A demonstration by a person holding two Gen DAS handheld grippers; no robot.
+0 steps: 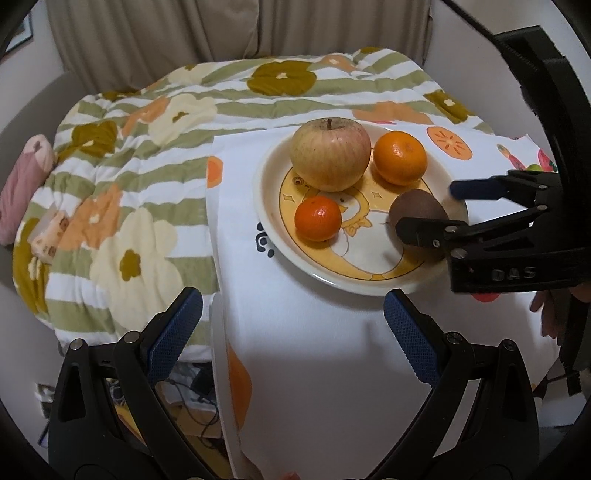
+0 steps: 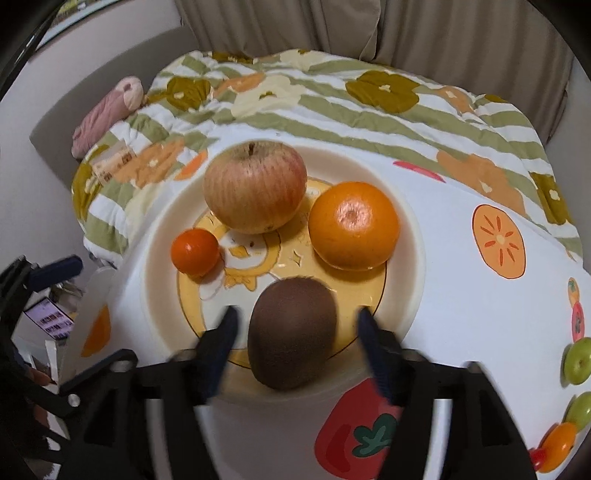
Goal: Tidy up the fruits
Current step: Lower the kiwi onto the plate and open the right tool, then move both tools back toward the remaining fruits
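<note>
— Setting? Home, likely a bedroom.
— Evidence: flowered striped quilt spread beyond the jaws, beige curtains behind it, a pink pillow far left of the jaws, fruit-print tablecloth directly beneath them.

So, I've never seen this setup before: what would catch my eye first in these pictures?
The cream cartoon plate of fruit on the fruit-print cloth: a big apple at the back, a large orange beside it, a small orange opposite. Nearest, a brown kiwi lies between the open right gripper fingers.
</note>
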